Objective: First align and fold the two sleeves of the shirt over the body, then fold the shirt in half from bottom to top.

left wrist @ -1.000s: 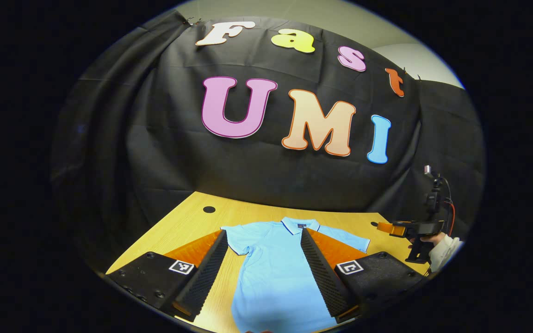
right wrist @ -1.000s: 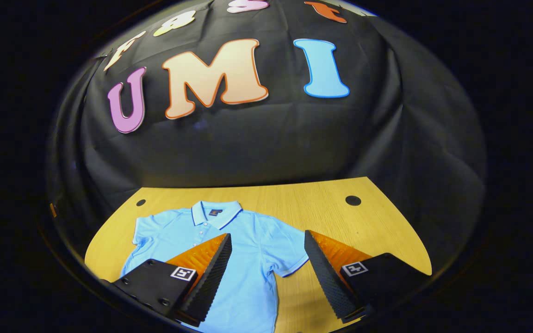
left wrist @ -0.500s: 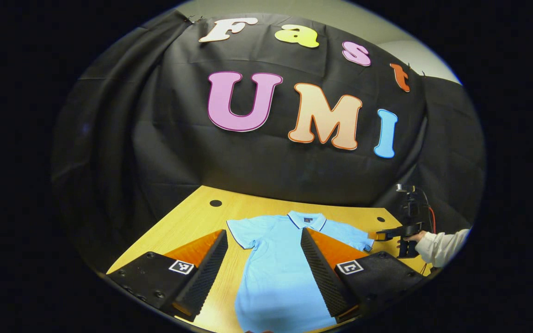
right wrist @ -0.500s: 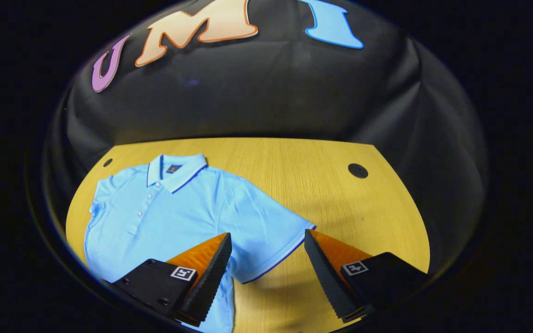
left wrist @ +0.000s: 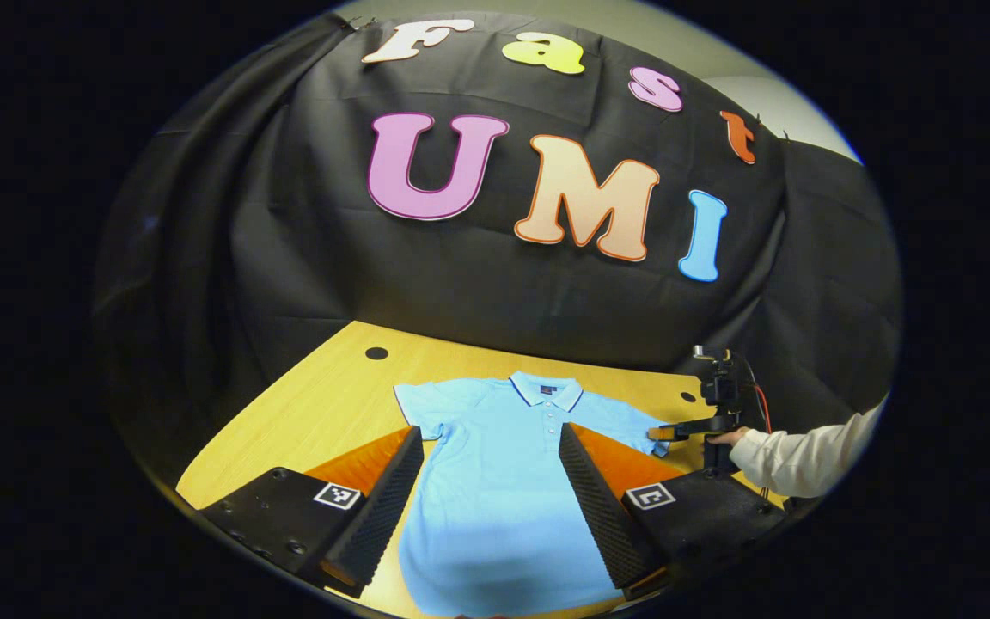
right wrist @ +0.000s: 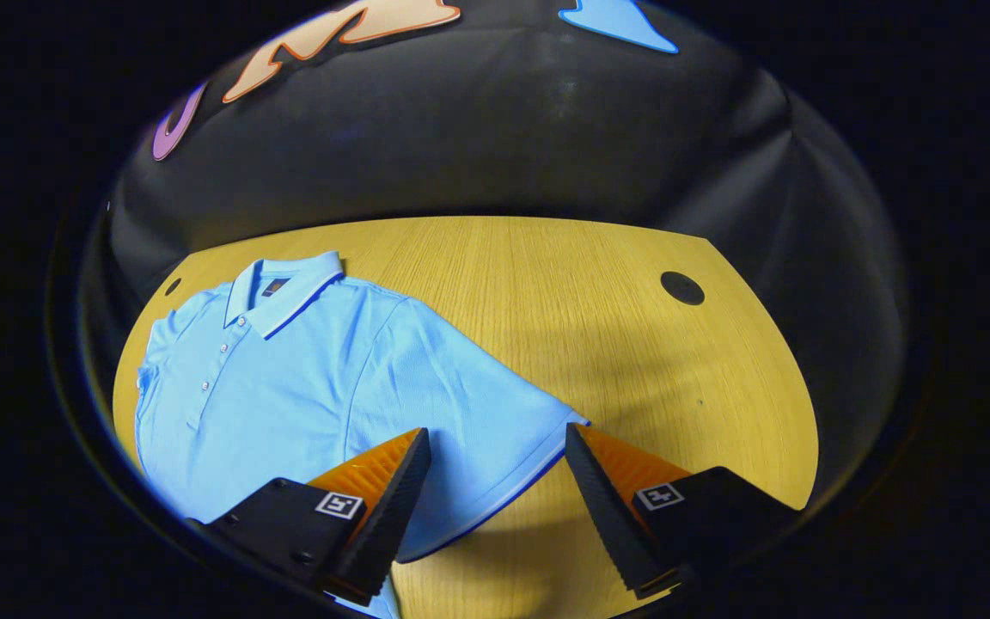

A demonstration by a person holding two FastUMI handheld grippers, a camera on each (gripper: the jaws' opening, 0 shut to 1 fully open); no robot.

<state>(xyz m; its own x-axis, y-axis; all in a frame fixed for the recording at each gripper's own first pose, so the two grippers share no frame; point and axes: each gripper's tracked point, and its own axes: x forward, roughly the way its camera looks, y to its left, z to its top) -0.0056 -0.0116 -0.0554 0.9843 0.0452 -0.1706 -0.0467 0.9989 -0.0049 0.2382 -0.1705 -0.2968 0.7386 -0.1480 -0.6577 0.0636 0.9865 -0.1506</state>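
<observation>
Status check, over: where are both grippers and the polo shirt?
Both grippers open: right gripper at sleeve hem, left gripper over the body. Light blue polo shirt flat, unfolded on wooden table. Nothing obstructing.

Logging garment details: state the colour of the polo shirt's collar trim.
Light blue collar with a dark navy edge stripe, clearest in the right gripper view.

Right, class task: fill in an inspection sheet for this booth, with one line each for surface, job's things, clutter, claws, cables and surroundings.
Surface: wooden table, with round holes.
Job's things: light blue polo shirt lies flat, front up, both sleeves unfolded.
Clutter: nothing seen.
Claws: right claw open, poised over the sleeve hem; left claw open above the shirt body.
Cables: a red cable by the right claw's handle.
Surroundings: black cloth wall; a person's white sleeve.
</observation>
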